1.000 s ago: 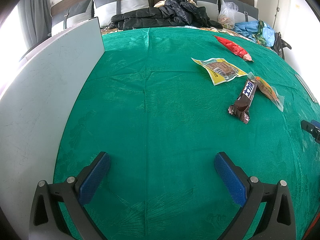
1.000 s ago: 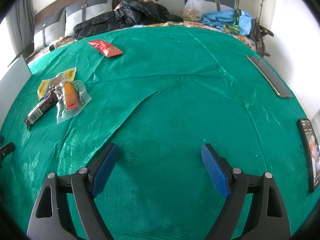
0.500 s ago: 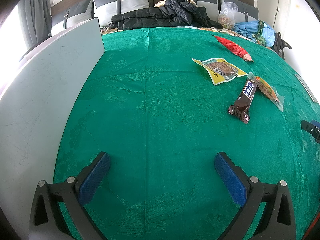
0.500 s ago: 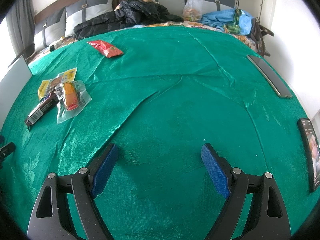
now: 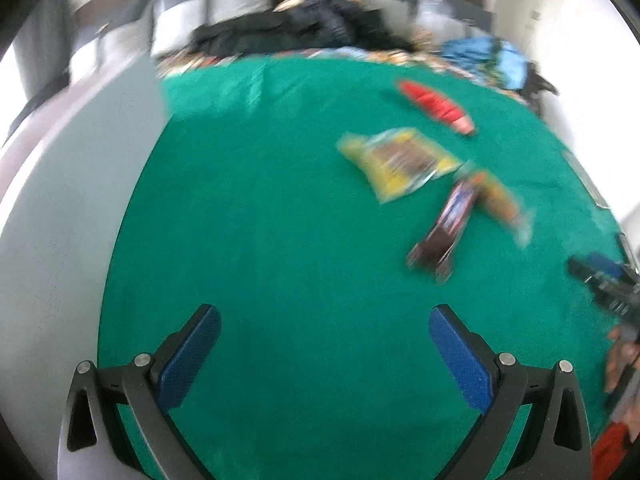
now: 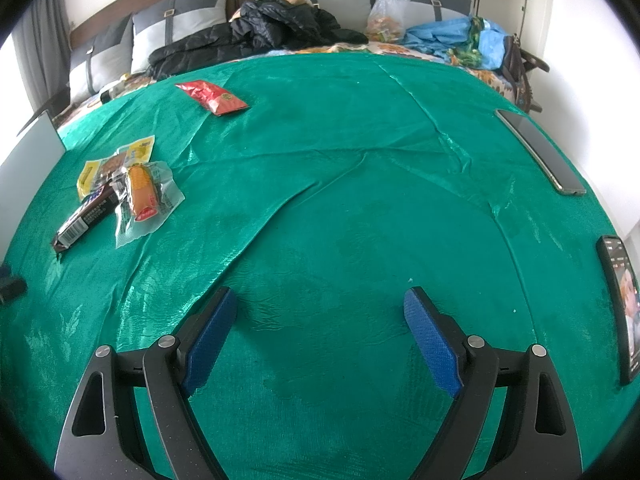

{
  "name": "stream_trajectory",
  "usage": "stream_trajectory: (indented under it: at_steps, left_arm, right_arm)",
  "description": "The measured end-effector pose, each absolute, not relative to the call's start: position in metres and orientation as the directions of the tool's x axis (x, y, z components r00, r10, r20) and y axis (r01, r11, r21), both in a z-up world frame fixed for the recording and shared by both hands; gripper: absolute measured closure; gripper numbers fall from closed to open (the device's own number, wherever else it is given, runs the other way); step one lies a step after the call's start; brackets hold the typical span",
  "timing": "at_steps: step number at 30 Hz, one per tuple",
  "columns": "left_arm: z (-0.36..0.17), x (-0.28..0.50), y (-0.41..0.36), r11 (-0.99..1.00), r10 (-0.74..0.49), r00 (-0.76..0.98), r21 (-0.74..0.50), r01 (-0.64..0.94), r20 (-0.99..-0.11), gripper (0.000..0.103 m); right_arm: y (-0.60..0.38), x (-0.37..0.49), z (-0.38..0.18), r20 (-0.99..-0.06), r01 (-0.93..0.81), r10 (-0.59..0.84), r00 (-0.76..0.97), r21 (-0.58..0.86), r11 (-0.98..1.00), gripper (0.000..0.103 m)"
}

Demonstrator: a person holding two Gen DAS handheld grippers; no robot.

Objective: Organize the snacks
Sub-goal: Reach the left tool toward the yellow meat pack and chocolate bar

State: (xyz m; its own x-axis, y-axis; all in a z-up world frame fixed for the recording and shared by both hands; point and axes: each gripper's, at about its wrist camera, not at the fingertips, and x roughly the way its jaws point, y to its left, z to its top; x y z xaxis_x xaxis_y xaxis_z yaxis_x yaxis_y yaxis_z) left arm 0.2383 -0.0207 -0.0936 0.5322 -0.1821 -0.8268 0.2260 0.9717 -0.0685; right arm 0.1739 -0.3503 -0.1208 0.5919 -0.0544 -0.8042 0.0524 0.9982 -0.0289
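The left gripper (image 5: 324,344) is hovering over the green cloth (image 5: 280,240) with its blue-padded jaws spread wide and nothing between them. Its view is smeared with blur, so details there are hard to make out. Ahead and to its right the snacks are lying on the cloth: a dark chocolate bar (image 5: 444,228) pointing away, with an orange snack in clear wrap (image 5: 500,200) just beside it, a yellow packet (image 5: 400,162) a little farther back, and a red packet (image 5: 438,107) well beyond that, apart from the others. A pale grey board (image 5: 72,208) is running along the left edge of the cloth.

The right gripper (image 6: 320,328) is also sitting wide apart and empty over a bare, wrinkled stretch of the cloth (image 6: 340,200). From its sharper view, the chocolate bar (image 6: 86,218) is lying far to the left, touching the orange snack in clear wrap (image 6: 144,200), which is overlapping the yellow packet (image 6: 116,162). The red packet (image 6: 212,97) is lying alone farther back. On the right edge of the cloth a long, flat grey object (image 6: 540,152) and what is probably a phone (image 6: 622,304) are resting. Behind the cloth, a black jacket (image 6: 256,32), a clear plastic bag (image 6: 388,12) and blue fabric (image 6: 452,38) are heaped against grey and white cushions (image 6: 176,28).
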Motion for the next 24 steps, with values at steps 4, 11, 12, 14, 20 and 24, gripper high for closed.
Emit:
stream_trajectory:
  at_steps: [4,11,12,14,20,24]
  left_arm:
    - [-0.079,0.292,-0.062,0.935,-0.163,0.476,0.019,0.354,-0.864,0.001]
    - [-0.109,0.369,-0.114,0.821,-0.102,0.31,0.096,0.562,-0.945,0.008]
    - [-0.114,0.374,-0.118,0.804,-0.1,0.29,0.095,0.587,-0.952,0.006]
    - [-0.114,0.382,-0.123,0.775,-0.15,0.297,0.074,0.628,-0.943,0.006]
    - [-0.119,0.4,-0.123,0.789,-0.233,0.283,-0.01,0.615,-0.93,0.0]
    - [-0.121,0.395,-0.122,0.79,-0.252,0.309,-0.01,0.613,-0.917,0.0]
  right_arm:
    - [-0.35,0.174,-0.121,-0.804,0.053,-0.054,0.592,-0.028,0.998,0.015]
    - [-0.35,0.174,-0.121,-0.804,0.053,-0.054,0.592,-0.029,0.998,0.015]
    - [-0.35,0.174,-0.121,-0.804,0.053,-0.055,0.592,-0.029,0.998,0.015]
    - [-0.35,0.174,-0.121,-0.804,0.053,-0.055,0.592,-0.029,0.998,0.015]
    - [-0.35,0.174,-0.121,-0.804,0.053,-0.055,0.591,-0.029,0.998,0.015]
    - [-0.35,0.174,-0.121,-0.805,0.052,-0.056,0.59,-0.031,0.998,0.013]
